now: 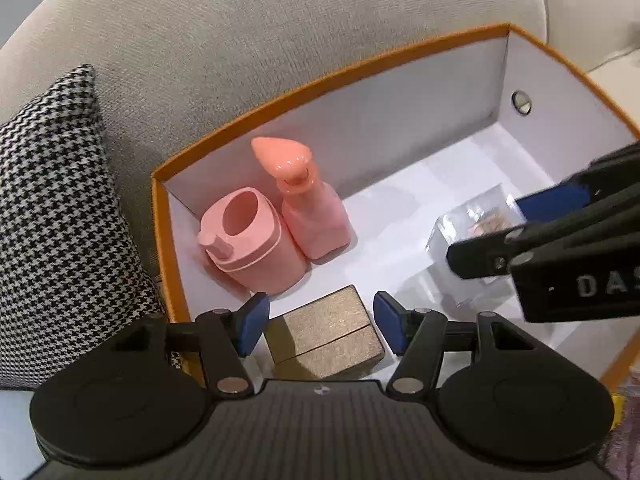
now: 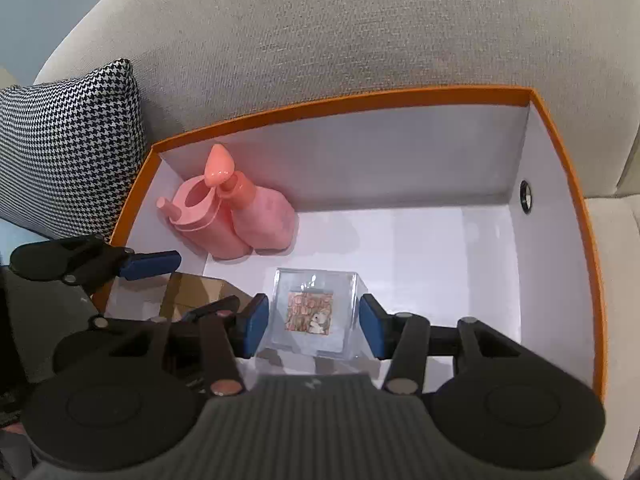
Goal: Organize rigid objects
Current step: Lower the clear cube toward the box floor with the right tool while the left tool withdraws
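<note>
Setting down inside the orange box (image 1: 328, 76), left gripper (image 1: 320, 320) parted loosely around the wooden block (image 1: 332, 332) near its left wall, right gripper (image 2: 314, 320) pinching the clear cube (image 2: 312, 308) mid-floor; next, seemingly, releasing and lifting clear.

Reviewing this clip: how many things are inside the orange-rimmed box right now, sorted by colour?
Pink: 2, the pink plastic lidded canister and the pink plastic spray bottle
Brown: 1, the flat brown wooden block
Clear: 1, the clear plastic cube case with a patterned insert
Total: 4, all on the floor of the orange-rimmed white box
</note>
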Available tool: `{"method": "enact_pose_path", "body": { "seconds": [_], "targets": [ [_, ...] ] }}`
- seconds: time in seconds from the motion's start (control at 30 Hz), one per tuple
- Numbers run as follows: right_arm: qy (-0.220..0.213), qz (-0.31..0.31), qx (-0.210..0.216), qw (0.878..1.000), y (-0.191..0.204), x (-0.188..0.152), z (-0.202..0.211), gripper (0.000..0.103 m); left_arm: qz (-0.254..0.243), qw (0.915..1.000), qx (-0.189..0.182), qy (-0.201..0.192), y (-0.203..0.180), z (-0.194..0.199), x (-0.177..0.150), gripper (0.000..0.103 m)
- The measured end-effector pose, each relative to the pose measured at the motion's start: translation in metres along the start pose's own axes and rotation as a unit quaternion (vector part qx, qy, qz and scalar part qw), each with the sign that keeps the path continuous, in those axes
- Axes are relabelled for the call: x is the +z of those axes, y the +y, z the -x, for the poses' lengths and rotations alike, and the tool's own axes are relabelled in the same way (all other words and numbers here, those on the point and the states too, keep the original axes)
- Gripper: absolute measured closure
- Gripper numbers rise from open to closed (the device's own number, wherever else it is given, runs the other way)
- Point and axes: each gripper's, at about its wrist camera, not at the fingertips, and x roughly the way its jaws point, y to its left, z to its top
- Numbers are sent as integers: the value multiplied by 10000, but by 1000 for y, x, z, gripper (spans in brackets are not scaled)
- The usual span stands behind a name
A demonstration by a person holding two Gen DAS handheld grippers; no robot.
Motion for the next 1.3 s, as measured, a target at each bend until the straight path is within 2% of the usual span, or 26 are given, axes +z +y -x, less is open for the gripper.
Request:
{"method": "enact_pose_path", "body": {
  "seconds": [0.2,0.33,0.43,0.5,0.53,0.6,0.7,0.93,1.13,1.3],
  "targets": [
    [157,-124,170,9997,2,-4,0,52,366,9970,-215,-644,31,51,-16,32],
    [278,-179,235,9992,9,-6,-6,52,775,9923,-145,-956,47,79,-28,29],
    [409,-236,367,9982,18,-9,-10,52,1113,9900,-306,-813,61,83,-39,34],
    [441,-207,379,9981,24,-10,-13,52,1325,9872,-529,-710,65,80,-43,47],
    [449,-206,358,9981,27,-10,-15,52,1425,9854,-651,-666,66,77,-47,50],
    [455,-251,338,9981,30,-9,-19,52,1548,9828,-816,-593,68,73,-53,65],
    [485,-430,341,9973,32,-7,-25,52,1549,9821,-874,-620,67,71,-59,74],
    [416,-867,252,9951,36,1,-39,52,1661,9782,-1032,-697,74,74,-64,82],
    [332,-697,171,9969,43,9,-40,52,1728,9757,-1115,-759,77,78,-69,83],
    [419,-592,107,9973,40,-2,-28,52,1925,9706,-1206,-790,83,80,-80,83]
  ]
}}
